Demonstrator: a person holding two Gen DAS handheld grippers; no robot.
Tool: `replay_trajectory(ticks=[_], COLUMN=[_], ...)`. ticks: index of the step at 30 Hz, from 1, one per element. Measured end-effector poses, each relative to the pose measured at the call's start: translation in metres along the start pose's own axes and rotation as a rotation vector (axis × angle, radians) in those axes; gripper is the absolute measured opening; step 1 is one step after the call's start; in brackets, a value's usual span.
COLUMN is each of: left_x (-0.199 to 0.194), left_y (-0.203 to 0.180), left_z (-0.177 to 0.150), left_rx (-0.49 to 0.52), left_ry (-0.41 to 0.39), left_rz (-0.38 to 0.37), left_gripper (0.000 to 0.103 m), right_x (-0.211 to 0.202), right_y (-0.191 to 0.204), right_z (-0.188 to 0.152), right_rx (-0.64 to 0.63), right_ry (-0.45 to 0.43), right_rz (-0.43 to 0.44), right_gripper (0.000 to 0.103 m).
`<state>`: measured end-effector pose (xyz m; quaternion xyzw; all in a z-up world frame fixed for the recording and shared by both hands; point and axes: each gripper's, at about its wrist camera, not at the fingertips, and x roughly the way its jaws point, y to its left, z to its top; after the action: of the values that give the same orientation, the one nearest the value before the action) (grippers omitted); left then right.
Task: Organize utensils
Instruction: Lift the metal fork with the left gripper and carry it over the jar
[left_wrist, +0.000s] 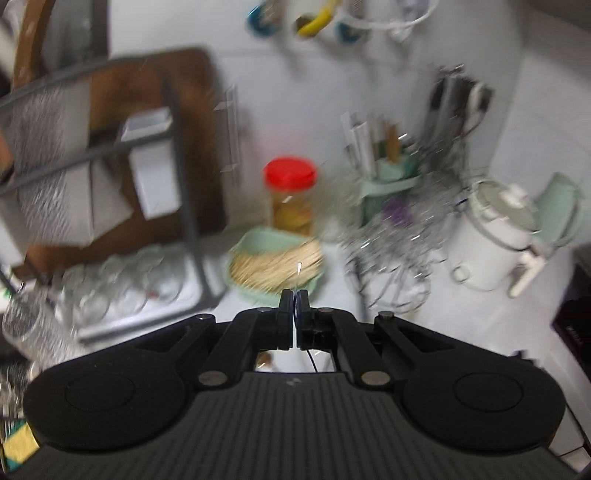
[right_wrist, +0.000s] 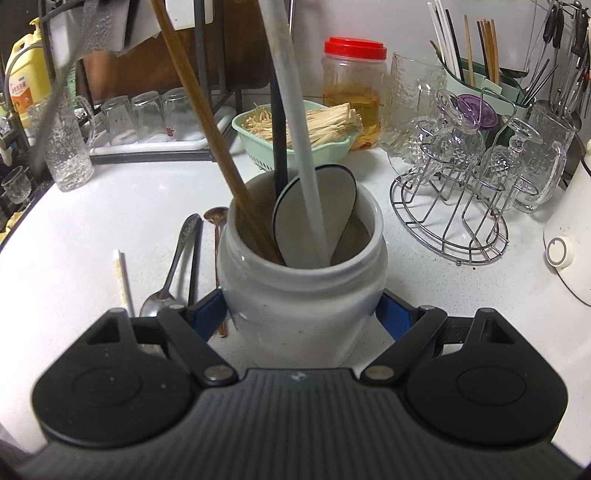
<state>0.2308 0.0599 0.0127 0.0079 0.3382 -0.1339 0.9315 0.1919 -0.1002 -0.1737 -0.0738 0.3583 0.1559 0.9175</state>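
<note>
White stone worktop (right_wrist: 110, 206) fills a crowded kitchen corner, with a dish rack of upturned glasses at the far left and a wire stand (right_wrist: 450, 221) of crystal glasses at the right. Near the middle stands a white ceramic crock (right_wrist: 303, 295). The right gripper (right_wrist: 301, 314) has its blue-padded fingers (right_wrist: 208, 314) pressed against the crock's 2 sides, apparently to steady it while utensils go in. Already inside are a long white-handled spatula (right_wrist: 295, 122), a black handle and brown wooden chopsticks (right_wrist: 195, 103), all leaning toward the far rim. Left of the crock, flat on the worktop, lie a steel spoon (right_wrist: 173, 266), a copper-coloured spoon (right_wrist: 218, 236) and a white stick (right_wrist: 123, 280), seemingly awaiting their turn. The left gripper (left_wrist: 294, 306) has its fingers closed with nothing visibly between them, above a mint-green basket (left_wrist: 258, 240) of pale sticks.
</note>
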Motion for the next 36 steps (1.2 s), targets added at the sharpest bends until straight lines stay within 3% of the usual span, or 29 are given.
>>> replay_trajectory(ticks=[8,15,18,24,30,36], left_x=[-0.013,0.026,0.040,0.048,0.045,0.043], left_y=[-0.040,-0.055,-0.054,-0.050,-0.057,-0.078], left_z=[0.015,0.006,0.001,-0.001,0.003,0.007], left_rx=[0.053,0.128,0.121,0.102,0.131,0.249], left_ry=[-0.085,-0.082,-0.058,-0.086,-0.117,-0.141], left_rz=[-0.101,-0.057,-0.059,-0.051,-0.085,-0.139], left_gripper=[0.001,0.001,0.001,0.001,0.001,0.001], right_x=[-0.002,-0.003,-0.003,-0.004,-0.004,-0.004], right_y=[-0.001,0.000,-0.001,0.001,0.003,0.004], right_z=[-0.002,-0.003,-0.003,-0.004,-0.004,-0.005], right_rx=[-0.023,-0.016,-0.014,0.001,0.009,0.019], right_ry=[0.006,-0.001,-0.006,-0.007,-0.005,-0.013], right_rz=[0.024,0.023,0.026,0.014,0.004,-0.006], right_gripper=[0.089,0.089,0.089,0.089,0.089,0.089])
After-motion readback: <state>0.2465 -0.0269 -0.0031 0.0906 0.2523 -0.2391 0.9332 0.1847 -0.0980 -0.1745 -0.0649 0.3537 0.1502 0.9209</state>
